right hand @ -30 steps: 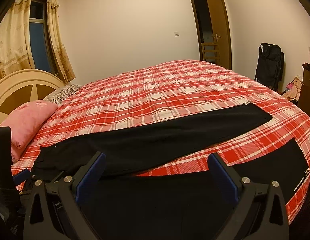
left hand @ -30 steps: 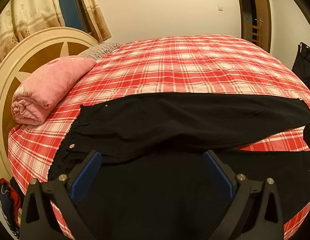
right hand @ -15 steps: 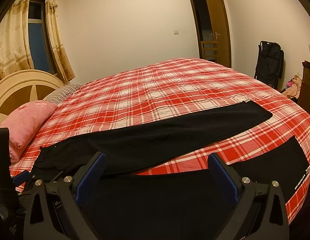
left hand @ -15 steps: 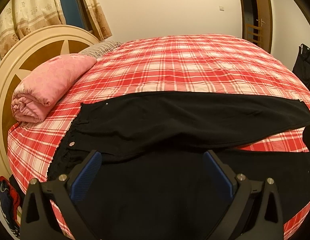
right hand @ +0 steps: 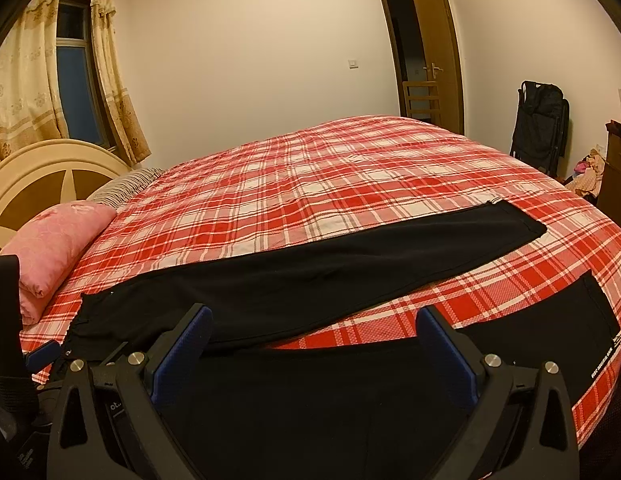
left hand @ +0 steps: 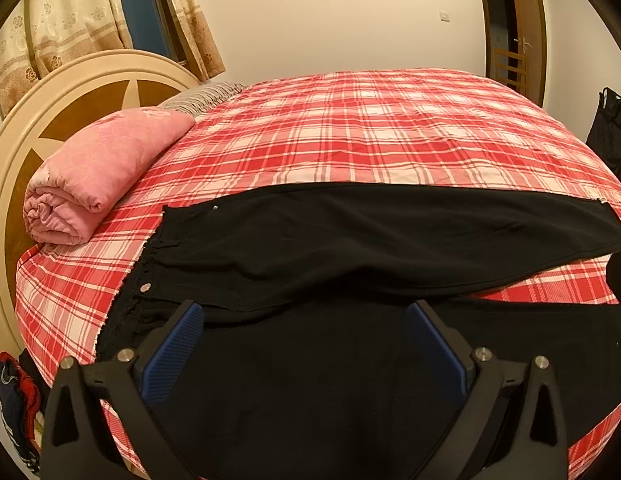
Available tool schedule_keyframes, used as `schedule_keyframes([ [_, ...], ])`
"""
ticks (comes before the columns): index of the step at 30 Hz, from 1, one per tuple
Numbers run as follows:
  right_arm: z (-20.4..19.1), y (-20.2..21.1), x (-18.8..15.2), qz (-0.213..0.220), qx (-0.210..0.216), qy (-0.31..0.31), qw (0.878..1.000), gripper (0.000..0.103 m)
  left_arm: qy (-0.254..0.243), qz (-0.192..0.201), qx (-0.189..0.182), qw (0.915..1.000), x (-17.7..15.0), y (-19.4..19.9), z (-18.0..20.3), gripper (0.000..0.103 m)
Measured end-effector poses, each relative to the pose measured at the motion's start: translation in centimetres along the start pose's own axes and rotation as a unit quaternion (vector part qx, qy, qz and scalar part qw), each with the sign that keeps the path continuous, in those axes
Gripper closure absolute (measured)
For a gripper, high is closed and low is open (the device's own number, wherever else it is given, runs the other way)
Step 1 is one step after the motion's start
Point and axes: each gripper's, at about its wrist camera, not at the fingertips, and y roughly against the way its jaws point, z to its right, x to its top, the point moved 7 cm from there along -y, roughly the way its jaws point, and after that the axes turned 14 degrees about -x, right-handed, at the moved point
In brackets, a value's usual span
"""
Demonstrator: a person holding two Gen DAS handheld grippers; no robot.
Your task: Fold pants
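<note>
Black pants (left hand: 350, 240) are lying flat across the near part of the bed (left hand: 370, 128), waistband toward the pink pillow (left hand: 98, 172), legs splayed apart. Over the last second almost nothing is changing, only a slight camera drift, so folding is not yet starting. Both the left gripper (left hand: 302, 332) and right gripper (right hand: 314, 336) are hovering spread wide over the nearer leg, pinching nothing.

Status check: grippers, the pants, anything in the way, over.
Left gripper open, right gripper open, both empty above the near leg. Pants spread flat on the bed, legs apart, unfolded. Pink blanket roll beside the waistband, not touching.
</note>
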Motion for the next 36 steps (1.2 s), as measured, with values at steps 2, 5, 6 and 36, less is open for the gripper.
schedule_keyframes([
  [2, 0.0, 0.0, 0.0, 0.0, 0.0, 0.0, 1.0, 0.001, -0.001, 0.0, 0.0, 1.0, 0.0, 0.0, 0.0, 0.0],
  [5, 0.0, 0.1, 0.0, 0.0, 0.0, 0.001, 1.0, 0.001, -0.001, -0.001, 0.0, 1.0, 0.0, 0.0, -0.1, 0.0],
  [6, 0.0, 0.0, 0.0, 0.0, 0.0, 0.001, 1.0, 0.001, -0.001, 0.0, 0.0, 1.0, 0.0, 0.0, -0.1, 0.0],
  [36, -0.8, -2.6, -0.7, -0.032, 0.003, 0.012, 0.999, 0.001, 0.008, -0.025, -0.008, 0.9996, -0.3, -2.0, -1.0, 0.0],
])
